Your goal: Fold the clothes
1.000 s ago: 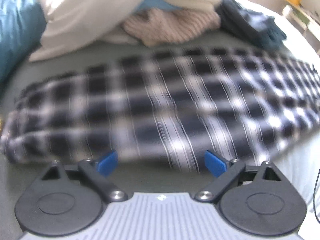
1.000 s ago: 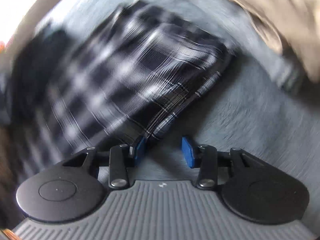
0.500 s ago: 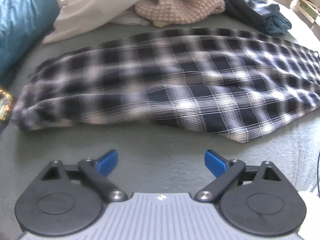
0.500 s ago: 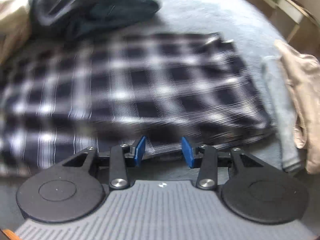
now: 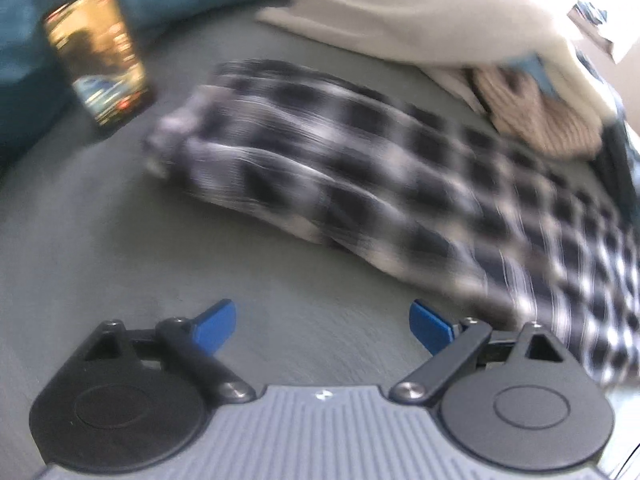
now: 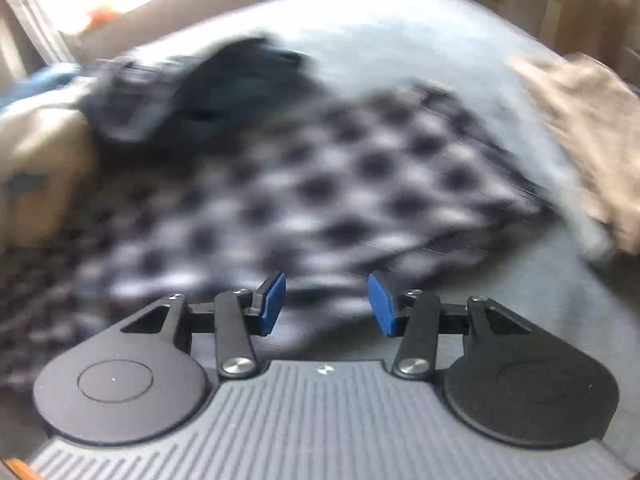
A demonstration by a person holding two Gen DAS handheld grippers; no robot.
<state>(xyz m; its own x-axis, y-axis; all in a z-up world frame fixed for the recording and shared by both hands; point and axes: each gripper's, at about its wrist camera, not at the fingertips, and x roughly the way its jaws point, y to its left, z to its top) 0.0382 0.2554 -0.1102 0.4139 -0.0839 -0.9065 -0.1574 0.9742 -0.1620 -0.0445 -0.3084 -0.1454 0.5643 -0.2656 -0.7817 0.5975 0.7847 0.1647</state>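
Left gripper (image 5: 322, 326): blue pads spread wide, empty, over bare grey-green bed cover (image 5: 120, 264). Right gripper (image 6: 327, 304): pads parted, nothing between them. The plaid shirt (image 5: 360, 184), soft woven fabric in a long flattened band, lies just ahead of both. A knitted beige garment (image 5: 540, 120) sits behind it.

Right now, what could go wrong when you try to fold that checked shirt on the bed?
Two risks, I think. A phone stands propped close to the checked shirt; dragging the cloth could knock it over. A dark garment seems to touch the shirt's far edge, though blur hides whether it overlaps, so it might get pulled along. Both the left hand-held gripper and the right hand-held gripper are open, holding nothing yet.
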